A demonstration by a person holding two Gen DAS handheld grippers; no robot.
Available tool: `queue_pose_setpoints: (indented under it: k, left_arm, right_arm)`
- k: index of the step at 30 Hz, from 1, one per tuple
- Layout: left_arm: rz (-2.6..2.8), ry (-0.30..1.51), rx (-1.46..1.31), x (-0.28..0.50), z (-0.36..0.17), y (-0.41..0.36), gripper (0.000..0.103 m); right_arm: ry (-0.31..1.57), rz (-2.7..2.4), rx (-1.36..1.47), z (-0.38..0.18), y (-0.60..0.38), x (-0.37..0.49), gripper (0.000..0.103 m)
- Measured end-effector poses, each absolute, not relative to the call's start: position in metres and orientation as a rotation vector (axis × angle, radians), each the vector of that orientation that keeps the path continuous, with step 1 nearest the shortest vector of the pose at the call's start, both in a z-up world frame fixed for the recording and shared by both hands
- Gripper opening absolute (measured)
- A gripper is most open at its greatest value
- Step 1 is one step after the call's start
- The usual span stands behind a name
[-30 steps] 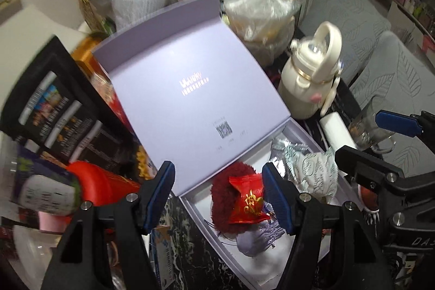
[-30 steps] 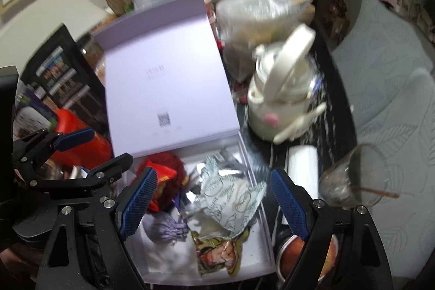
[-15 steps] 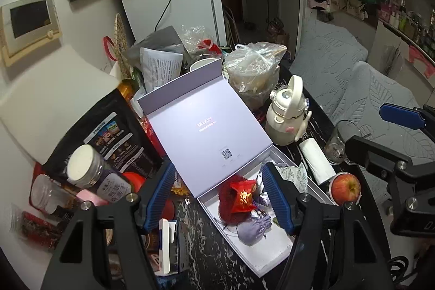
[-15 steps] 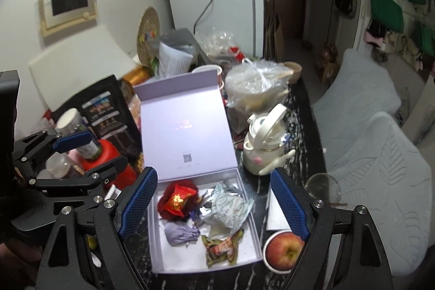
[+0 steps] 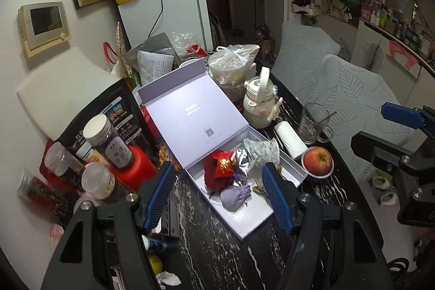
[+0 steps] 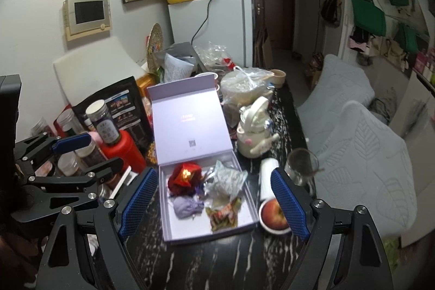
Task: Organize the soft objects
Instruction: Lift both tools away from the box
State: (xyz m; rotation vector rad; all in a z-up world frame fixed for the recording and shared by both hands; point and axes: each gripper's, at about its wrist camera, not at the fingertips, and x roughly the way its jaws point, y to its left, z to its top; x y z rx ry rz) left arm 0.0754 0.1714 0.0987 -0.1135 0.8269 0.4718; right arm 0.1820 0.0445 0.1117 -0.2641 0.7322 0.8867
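Note:
An open lavender box [image 5: 244,222] [image 6: 174,230] lies on the black marble table, its lid propped up behind. Inside lie a red pouch [image 5: 217,170] [image 6: 185,178], a small purple drawstring pouch [image 5: 235,197] [image 6: 187,207], a crumpled white-green packet [image 5: 261,151] [image 6: 228,178] and a colourful snack wrapper [image 6: 224,215]. My left gripper [image 5: 217,195] is open and empty, held above and in front of the box. My right gripper [image 6: 212,203] is open and empty, also above the box's near end.
A red apple in a dish [image 5: 317,161] [image 6: 274,214], a white roll [image 5: 289,139], a glass mug [image 5: 312,124] and a cream kettle-shaped bottle [image 5: 259,102] stand right of the box. Jars [image 5: 108,140], a red container [image 5: 134,167] and a black bag [image 5: 108,110] crowd the left.
Both grippers have pulled up and back from the box, so the whole table now shows. Both stay open and empty. The box contents have not moved.

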Motion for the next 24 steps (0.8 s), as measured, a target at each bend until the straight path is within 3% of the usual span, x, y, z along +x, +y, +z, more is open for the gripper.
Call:
queue_pose_setpoints:
  k: [24]
  left_arm:
    - [0.400, 0.869, -0.108, -0.039, 0.040, 0.109, 0.066]
  right_arm:
    - [0.790, 0.772, -0.192, 0.053, -0.055, 0.059, 0.086]
